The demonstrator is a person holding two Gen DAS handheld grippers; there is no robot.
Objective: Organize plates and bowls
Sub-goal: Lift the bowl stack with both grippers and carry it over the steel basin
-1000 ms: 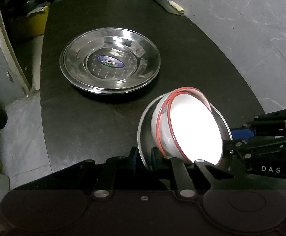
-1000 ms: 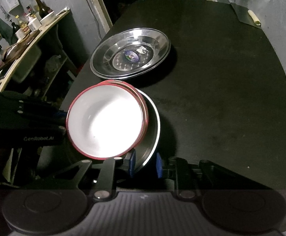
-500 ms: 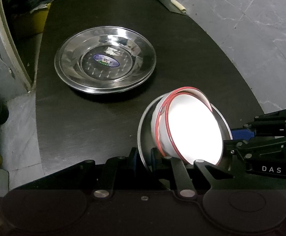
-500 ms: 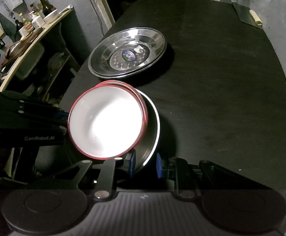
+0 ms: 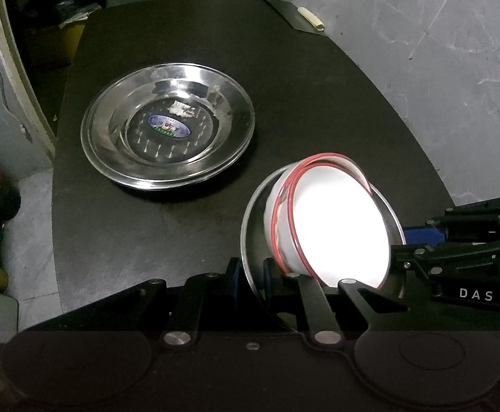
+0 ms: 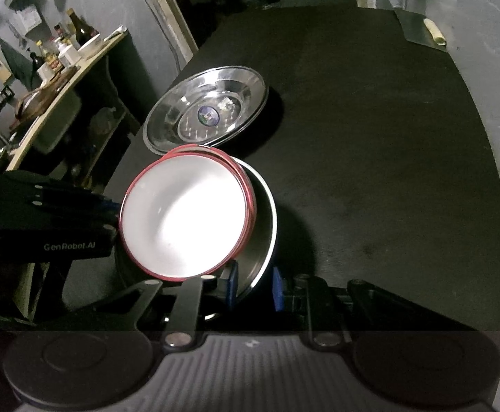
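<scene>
Both views show the stacked steel plates slid a little lower and leftward in frame since a second ago, while the carried load sits just where it did between the tongs.

Left wrist view: the left gripper (image 5: 251, 274) is pinched narrow on the near rim of a steel plate (image 5: 253, 230), which is tilted and carries nested red-rimmed white bowls (image 5: 339, 230). The right gripper (image 5: 421, 237) clamps the opposite rim, off to the right of these tongs. Ahead and to the left, the stacked steel plates (image 5: 167, 171) lie on the black table (image 5: 318, 103). The bowls lean against the plate wall, and I judge a further tilt could spill them out.

Right wrist view: the right gripper (image 6: 252, 286) is narrow too, biting the steel plate (image 6: 265, 237) at its near edge, with the bowls (image 6: 184, 216) just left of its fingers and the left gripper (image 6: 109, 213) beyond them. The stacked plates (image 6: 208, 110) sit farther ahead. Thin rim holds may slip if the two hands drift apart or twist unevenly.
</scene>
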